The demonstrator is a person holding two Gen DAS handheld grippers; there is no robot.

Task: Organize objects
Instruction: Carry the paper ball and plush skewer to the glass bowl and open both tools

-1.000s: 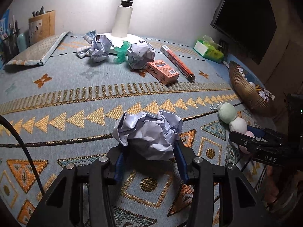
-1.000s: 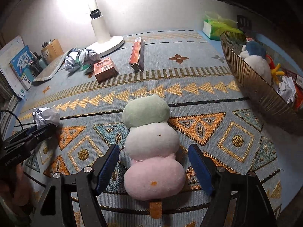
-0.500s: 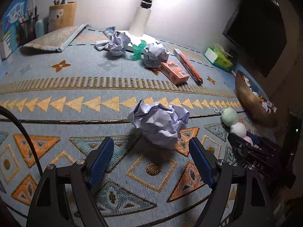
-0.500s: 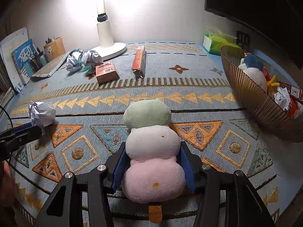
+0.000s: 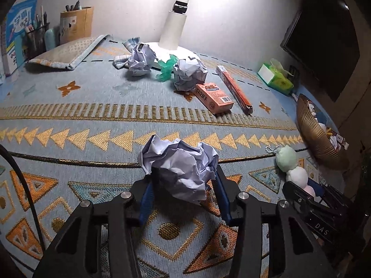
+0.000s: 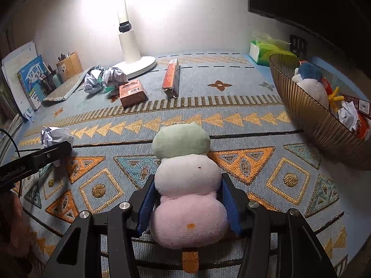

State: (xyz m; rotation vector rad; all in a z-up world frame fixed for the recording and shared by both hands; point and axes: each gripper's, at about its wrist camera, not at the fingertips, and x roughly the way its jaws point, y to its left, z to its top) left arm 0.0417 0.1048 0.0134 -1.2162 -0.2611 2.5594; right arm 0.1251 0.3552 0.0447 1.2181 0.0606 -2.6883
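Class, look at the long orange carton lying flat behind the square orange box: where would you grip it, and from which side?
Grip the long orange carton across its narrow width near mid-length, coming down from above. It lies flat, its long sides are bare, and the square orange box sits apart from it, so fingers probably fit either side.

Lamp (image 5: 176,25) head cut off by the top edge in both views. Basket (image 6: 308,113) runs past the right edge; its contents are partly hidden by the wall. Book (image 5: 19,30) lettering unreadable.
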